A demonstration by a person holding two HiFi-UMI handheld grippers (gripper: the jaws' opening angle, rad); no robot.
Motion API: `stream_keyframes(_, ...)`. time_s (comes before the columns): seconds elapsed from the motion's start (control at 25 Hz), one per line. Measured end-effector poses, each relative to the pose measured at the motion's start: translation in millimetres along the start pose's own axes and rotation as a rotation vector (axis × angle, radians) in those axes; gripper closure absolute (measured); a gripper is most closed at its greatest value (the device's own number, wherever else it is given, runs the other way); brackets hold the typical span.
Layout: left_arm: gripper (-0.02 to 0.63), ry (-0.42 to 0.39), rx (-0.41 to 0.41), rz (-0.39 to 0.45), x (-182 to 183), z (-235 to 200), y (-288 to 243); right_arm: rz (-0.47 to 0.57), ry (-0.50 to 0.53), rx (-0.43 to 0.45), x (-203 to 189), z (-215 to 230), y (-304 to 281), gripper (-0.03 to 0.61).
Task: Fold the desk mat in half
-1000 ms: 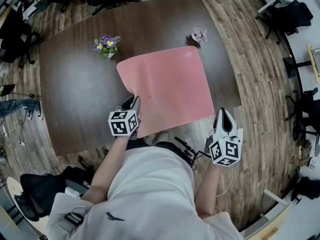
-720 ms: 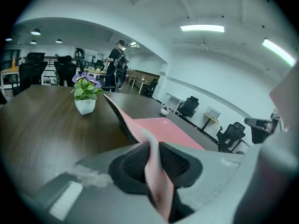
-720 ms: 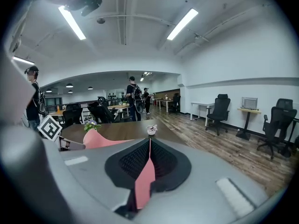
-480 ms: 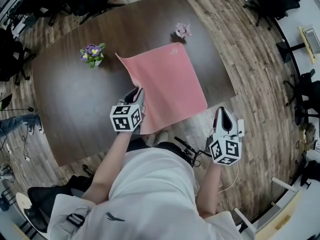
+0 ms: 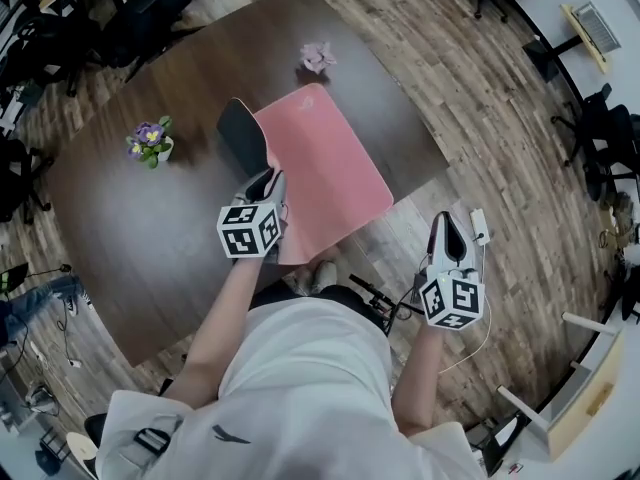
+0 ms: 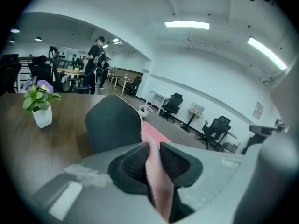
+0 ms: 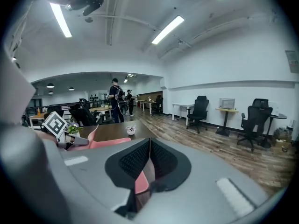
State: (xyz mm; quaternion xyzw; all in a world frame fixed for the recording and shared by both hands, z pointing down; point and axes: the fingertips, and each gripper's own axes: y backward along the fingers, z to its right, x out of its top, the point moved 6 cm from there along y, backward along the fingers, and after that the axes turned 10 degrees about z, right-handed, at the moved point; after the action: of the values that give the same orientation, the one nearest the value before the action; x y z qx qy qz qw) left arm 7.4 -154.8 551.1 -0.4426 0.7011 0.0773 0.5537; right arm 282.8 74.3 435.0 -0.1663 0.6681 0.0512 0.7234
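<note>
Fingers (image 6: 133,164) of my left gripper (image 6: 154,149) are clamped narrow on the pink mat (image 6: 150,133), its edge pinched between the two dark ribbed pads and trailing back toward the camera. Just ahead of the pads, a corner of the mat curls upward and shows its dark underside (image 6: 114,125). From the head view, my left gripper (image 5: 272,180) holds the mat's left edge, and the dark flap (image 5: 240,133) stands up at the far left corner, while the rest of the mat (image 5: 330,168) lies pink side up on the brown table (image 5: 150,218), reaching to the table's near edge.

My right gripper (image 7: 149,143) has its pads pressed together at the tips. A sliver of pink shows low in the slit between them; I cannot tell what it is. From above, my right gripper (image 5: 447,220) hangs over the wooden floor (image 5: 470,138), apart from the mat's near right corner.

A small pot of purple flowers (image 5: 150,140) stands on the table left of the mat, and a pale pink flower (image 5: 317,58) sits just beyond its far edge.
</note>
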Motion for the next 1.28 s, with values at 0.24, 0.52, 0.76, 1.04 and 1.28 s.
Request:
stream_keyframes(0.24,0.523,-0.05,-0.098,-0.068,-9,37,-40,0.011,-0.023,-0.17,-4,42,47,0.571)
stream_keyframes(0.52,0.522,-0.08,-0.163,-0.146,-27,65,-86,0.013,-0.044,-0.346,-10,75,106,0.571)
stream_keyframes(0.76,0.574,-0.079,-0.153,-0.149,-39,72,-121,0.014,-0.052,-0.414,-14,91,134,0.571)
stream_keyframes(1.04,0.607,-0.16,-0.165,-0.186,-54,77,-146,0.013,-0.048,-0.392,-10,93,123,0.571)
stream_keyframes(1.28,0.607,-0.16,-0.169,-0.179,-54,78,-147,0.014,-0.044,-0.362,-8,90,109,0.571)
